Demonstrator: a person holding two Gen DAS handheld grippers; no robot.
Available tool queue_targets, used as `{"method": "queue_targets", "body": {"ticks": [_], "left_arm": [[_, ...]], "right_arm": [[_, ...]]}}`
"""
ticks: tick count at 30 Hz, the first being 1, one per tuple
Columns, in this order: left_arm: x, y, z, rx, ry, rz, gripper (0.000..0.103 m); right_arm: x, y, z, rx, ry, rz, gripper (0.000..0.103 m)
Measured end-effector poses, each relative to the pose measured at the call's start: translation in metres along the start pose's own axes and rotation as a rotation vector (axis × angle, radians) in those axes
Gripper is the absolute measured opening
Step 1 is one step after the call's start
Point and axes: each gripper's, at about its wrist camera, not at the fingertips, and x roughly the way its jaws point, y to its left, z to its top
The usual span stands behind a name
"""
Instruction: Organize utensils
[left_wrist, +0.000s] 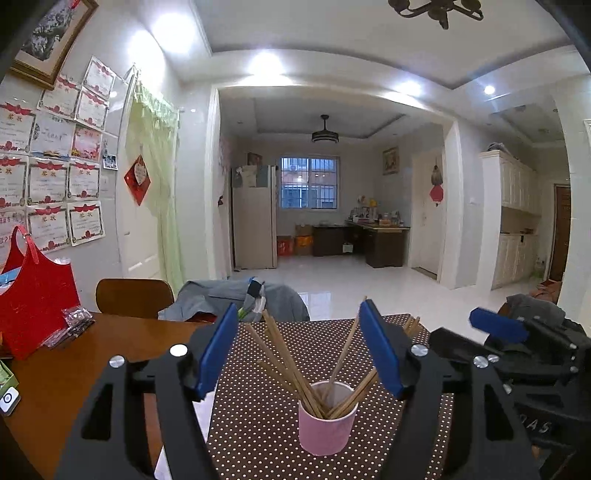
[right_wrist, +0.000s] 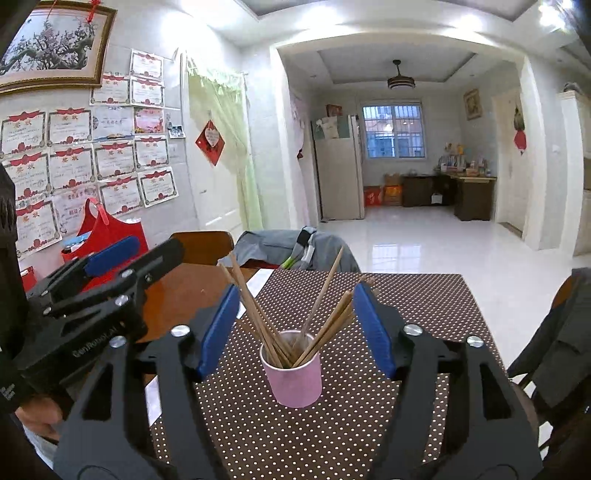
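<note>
The pink cup (left_wrist: 328, 417) stood upright on the dotted brown mat (left_wrist: 258, 406) in the middle of the bench (left_wrist: 110, 354), with the chopsticks (left_wrist: 291, 365) fanned out of its mouth, some leaning left and some right. Both pairs of tongs were spread and pinched nothing: the left tongs (left_wrist: 301, 354) framed the cup from the near side, and the right tongs (right_wrist: 295, 328) did the same from just beside them, blue pads well clear of the sticks.

With no loose stick visible on the mat, the filling looked done, and the step in hand seemed to be drawing away from the cup. Doing that well would mean keeping the pads spread and clear of the leaning tips, since a snagged stick could tip so light a cup. The two tongs sat close together, so they should part without knocking each other.

Counted: one cup, one mat, two tongs. The chopsticks overlapped too much for an exact count; roughly ten were visible. At the far left of the bench stood a red bag (left_wrist: 33, 295); behind the bench were two chairs, one draped with a grey garment (left_wrist: 221, 295).
</note>
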Motion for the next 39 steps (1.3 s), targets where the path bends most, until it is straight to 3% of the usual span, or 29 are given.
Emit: {"method": "queue_targets", "body": {"ticks": [13, 17, 24, 39], "left_arm": [[-0.001, 0.001, 0.001, 0.044, 0.071, 0.031, 0.067], [-0.006, -0.002, 0.001, 0.059, 0.05, 0.036, 0.067], [-0.013, 0.004, 0.002, 0.031, 0.025, 0.036, 0.067], [-0.025, 0.004, 0.005, 0.024, -0.015, 0.029, 0.067]], "right_arm": [[-0.007, 0.012, 0.005, -0.065, 0.004, -0.061, 0.086], [-0.007, 0.012, 0.007, -0.068, 0.016, -0.049, 0.087], [-0.02, 0.016, 0.012, -0.083, -0.031, -0.149, 0.089], [-0.027, 0.029, 0.018, -0.103, -0.073, -0.156, 0.092]]}}
